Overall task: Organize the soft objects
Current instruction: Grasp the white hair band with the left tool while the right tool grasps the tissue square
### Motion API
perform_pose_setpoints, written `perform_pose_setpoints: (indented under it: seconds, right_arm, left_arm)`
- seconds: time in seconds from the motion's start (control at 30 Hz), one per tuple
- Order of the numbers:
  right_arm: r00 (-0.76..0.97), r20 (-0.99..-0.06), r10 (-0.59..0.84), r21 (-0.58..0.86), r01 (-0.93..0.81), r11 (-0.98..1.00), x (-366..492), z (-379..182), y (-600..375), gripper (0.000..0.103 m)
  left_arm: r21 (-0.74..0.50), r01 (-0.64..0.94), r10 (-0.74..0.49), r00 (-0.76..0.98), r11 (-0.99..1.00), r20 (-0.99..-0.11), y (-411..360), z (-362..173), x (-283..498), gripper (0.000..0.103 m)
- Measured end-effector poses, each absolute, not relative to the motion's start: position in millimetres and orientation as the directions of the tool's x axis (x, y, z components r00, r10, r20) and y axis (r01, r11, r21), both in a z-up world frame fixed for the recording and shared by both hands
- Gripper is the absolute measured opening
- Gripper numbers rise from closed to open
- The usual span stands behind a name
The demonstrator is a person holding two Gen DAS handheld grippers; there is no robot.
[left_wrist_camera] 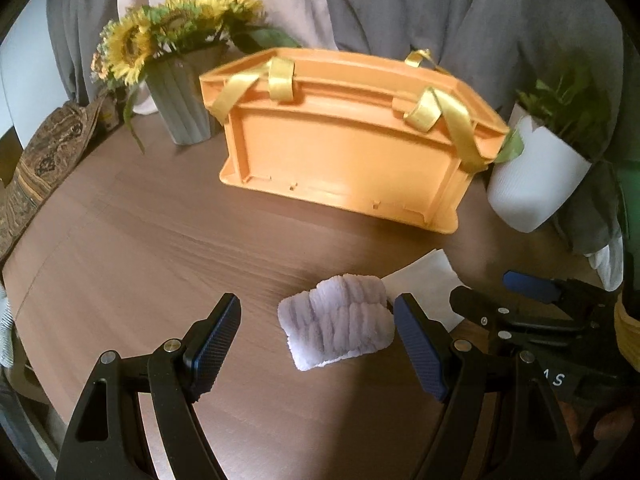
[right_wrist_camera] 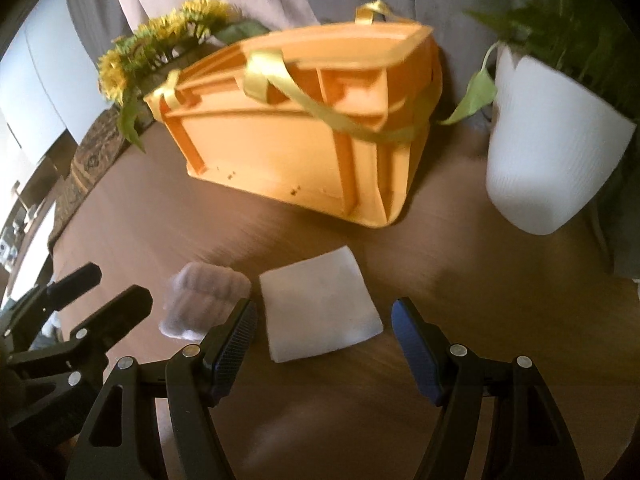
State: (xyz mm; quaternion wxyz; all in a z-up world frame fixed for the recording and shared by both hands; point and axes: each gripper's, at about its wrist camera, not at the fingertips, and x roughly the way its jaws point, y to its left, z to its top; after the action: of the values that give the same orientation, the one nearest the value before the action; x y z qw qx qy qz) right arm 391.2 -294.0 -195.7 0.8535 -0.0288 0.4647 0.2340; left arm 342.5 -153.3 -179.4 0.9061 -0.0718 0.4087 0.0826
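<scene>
1. Fluffy lilac cloth (left_wrist_camera: 338, 320), soft and ribbed like little rolls, folded into a lumpy block.
2. Flat white cloth (right_wrist_camera: 320, 306), smooth and square, folded thin.
3. Brown wooden worktop (left_wrist_camera: 160, 248) with fine lines in the grain, holding both cloths near its front edge.
4. Orange plastic crate (left_wrist_camera: 344, 140), hard and boxy with ribs on its side, standing past the cloths toward the back edge of the worktop.
5. Shiny yellow ribbons (left_wrist_camera: 456, 128) looped over the crate's rim.
6. Behind the crate on the left, a grey ridged vase (left_wrist_camera: 180, 100) full of sunflowers (left_wrist_camera: 132, 44).
7. Just beside the crate on the right, a round white pot (right_wrist_camera: 552, 152) with a leafy green plant (right_wrist_camera: 560, 12). One leaf right up against the crate's corner.
8. Grey and pale curtains (left_wrist_camera: 440, 4) hanging behind it all.
9. Nothing lying between the cloths and the tongs.
10. Left tongs (left_wrist_camera: 318, 344) wide open, gripping nothing. Lilac cloth between the two dark blue bumpy pads (left_wrist_camera: 218, 340), closer to the right one.
11. Right tongs (right_wrist_camera: 324, 348) wide open too, gripping nothing. White cloth between those pads, with the lilac cloth just to the left of the left pad.
12. The two cloths side by side, touching or nearly so. Both outside the crate.
</scene>
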Motion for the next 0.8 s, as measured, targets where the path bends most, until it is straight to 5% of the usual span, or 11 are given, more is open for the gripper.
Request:
perform_pose_setpoints:
  seconds: [0.63,0.8]
  right_arm:
    - [0.364,-0.866,0.343,0.139,-0.484,0.864,414,-238,-276,0.071]
    - [0.377,-0.867,0.325,0.11,-0.491,0.864,412,-241,-272,0.07]
  left_arm:
    - [-0.078,-0.227,0.062,0.552,0.971,-0.832,-142,-221,367,0.079]
    - [-0.09,-0.221,0.045,0.542,0.971,-0.839,-142,-228,368,0.07]
